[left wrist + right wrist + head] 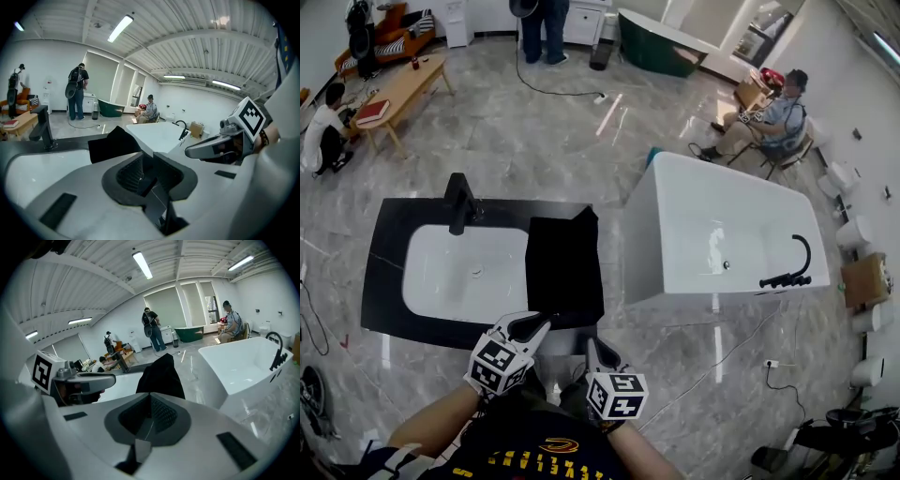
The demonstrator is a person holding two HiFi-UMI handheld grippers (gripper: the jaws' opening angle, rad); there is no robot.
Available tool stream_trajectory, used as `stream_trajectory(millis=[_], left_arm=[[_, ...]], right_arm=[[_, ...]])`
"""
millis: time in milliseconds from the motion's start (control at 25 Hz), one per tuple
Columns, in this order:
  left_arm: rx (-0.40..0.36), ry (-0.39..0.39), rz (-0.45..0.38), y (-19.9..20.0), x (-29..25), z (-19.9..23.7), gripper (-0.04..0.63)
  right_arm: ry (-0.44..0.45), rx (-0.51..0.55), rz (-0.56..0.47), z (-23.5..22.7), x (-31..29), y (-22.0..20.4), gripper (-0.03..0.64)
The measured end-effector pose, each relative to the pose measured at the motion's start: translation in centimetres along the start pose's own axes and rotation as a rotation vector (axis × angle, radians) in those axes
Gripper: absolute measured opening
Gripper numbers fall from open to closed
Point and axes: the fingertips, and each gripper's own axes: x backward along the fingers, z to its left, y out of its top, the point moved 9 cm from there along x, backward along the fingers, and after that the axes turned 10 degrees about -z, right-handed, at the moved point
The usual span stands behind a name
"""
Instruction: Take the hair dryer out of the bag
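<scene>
A black cloth bag (564, 270) lies flat on the right end of the black counter (382, 281), beside the white basin. No hair dryer shows in any view. My left gripper (534, 324) hovers at the counter's near edge, just short of the bag's near end, jaws together and empty. Slightly lower and to the right, my right gripper (592, 346) is also shut on nothing. In the left gripper view the bag (112, 143) lies ahead of the closed jaws (143, 158). The right gripper view shows the bag (161, 376) straight beyond its closed jaws (150, 397).
A black faucet (459, 202) stands behind the white basin (469, 272). A white bathtub (722, 234) with a black tap stands right of the counter. People sit and stand farther off on the marble floor, near a wooden table (403, 89).
</scene>
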Motion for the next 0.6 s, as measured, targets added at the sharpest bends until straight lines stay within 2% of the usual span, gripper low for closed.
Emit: stream_trajectory(millis=[320, 600], left_arm=[[-0.01, 0.035, 0.15, -2.0, -6.4, 2.7, 0.075], [-0.029, 0.019, 0.274, -3.6, -9.6, 3.1, 0.106]], right_arm=[[0.087, -0.039, 0.119, -2.8, -6.1, -1.0, 0.009], [0.163, -0.038, 0.193, -3.9, -9.3, -1.3, 0.011]])
